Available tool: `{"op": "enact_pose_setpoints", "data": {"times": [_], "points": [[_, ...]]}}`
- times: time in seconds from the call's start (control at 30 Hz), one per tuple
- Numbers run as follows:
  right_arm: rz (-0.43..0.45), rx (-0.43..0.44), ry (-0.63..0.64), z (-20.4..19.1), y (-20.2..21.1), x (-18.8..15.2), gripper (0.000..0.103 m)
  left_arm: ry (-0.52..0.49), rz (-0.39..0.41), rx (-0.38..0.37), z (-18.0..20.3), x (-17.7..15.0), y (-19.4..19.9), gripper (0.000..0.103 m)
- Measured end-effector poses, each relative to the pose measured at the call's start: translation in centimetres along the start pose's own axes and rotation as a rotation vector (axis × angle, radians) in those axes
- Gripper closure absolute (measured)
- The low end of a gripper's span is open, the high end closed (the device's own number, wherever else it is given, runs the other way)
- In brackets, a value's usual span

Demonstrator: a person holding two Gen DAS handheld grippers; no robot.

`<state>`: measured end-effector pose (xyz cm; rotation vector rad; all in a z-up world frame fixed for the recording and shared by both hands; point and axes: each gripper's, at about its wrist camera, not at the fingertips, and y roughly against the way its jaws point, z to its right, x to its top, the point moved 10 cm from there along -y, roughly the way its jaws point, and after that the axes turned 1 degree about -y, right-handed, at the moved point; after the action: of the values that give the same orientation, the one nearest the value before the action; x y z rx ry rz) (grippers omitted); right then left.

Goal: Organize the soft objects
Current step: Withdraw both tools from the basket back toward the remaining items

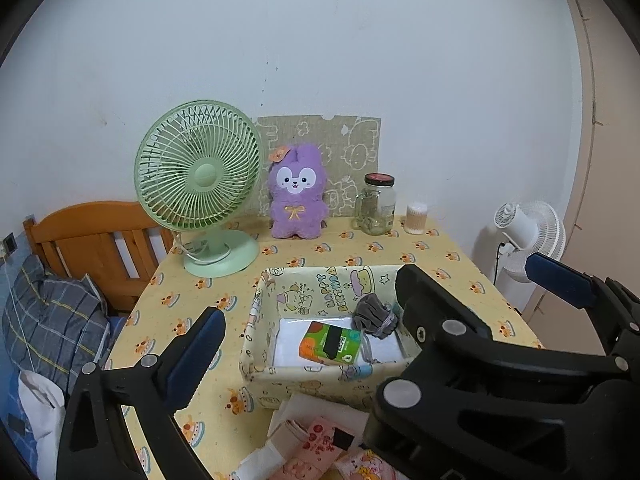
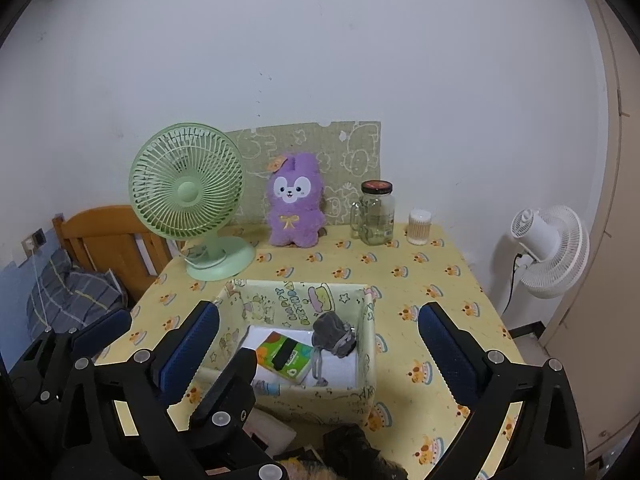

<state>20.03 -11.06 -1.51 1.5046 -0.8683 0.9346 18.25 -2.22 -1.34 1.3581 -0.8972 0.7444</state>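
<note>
Each black hand-held gripper (image 2: pixel 319 340) carries blue finger pads (image 2: pixel 191 350) (silver round bolts).

Green desk fan (image 1: pixel 199 176) upright at the back left of a table under a yellow cake-print tablecloth (image 1: pixel 432 258), with a clear glass jar with a dark lid (image 1: pixel 377 205) at back right, well apart from the fan, and a small tub of cotton swabs (image 1: pixel 417 218) just beside the jar on its right. Beige cartoon-print board (image 1: pixel 344 148) leans on the white wall (image 1: pixel 320 40) behind them. Off the table: wooden bed frame (image 1: pixel 96 236) and a grey plaid pillow (image 1: pixel 48 320) to the left, a white standing fan (image 2: pixel 550 248), plugged in, to the right.
</note>
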Motion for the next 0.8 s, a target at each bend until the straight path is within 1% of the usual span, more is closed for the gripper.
{"op": "enact_pose_setpoints", "data": {"times": [0.37, 0.57, 0.8], "points": [[0.028, -0.019, 0.014, 0.1, 3.2, -0.9, 0.002, -0.006, 0.026, -0.031, 0.9, -1.1, 2.7, 0.003], [0.046, -0.035, 0.021, 0.1, 4.7, -1.6, 0.002, -0.016, 0.039, -0.032, 1.2, -1.7, 3.7, 0.003], [0.047, -0.030, 0.032, -0.1, 5.8, -2.9, 0.002, -0.026, 0.047, -0.037, 1.3, -3.0, 4.7, 0.003]]}}
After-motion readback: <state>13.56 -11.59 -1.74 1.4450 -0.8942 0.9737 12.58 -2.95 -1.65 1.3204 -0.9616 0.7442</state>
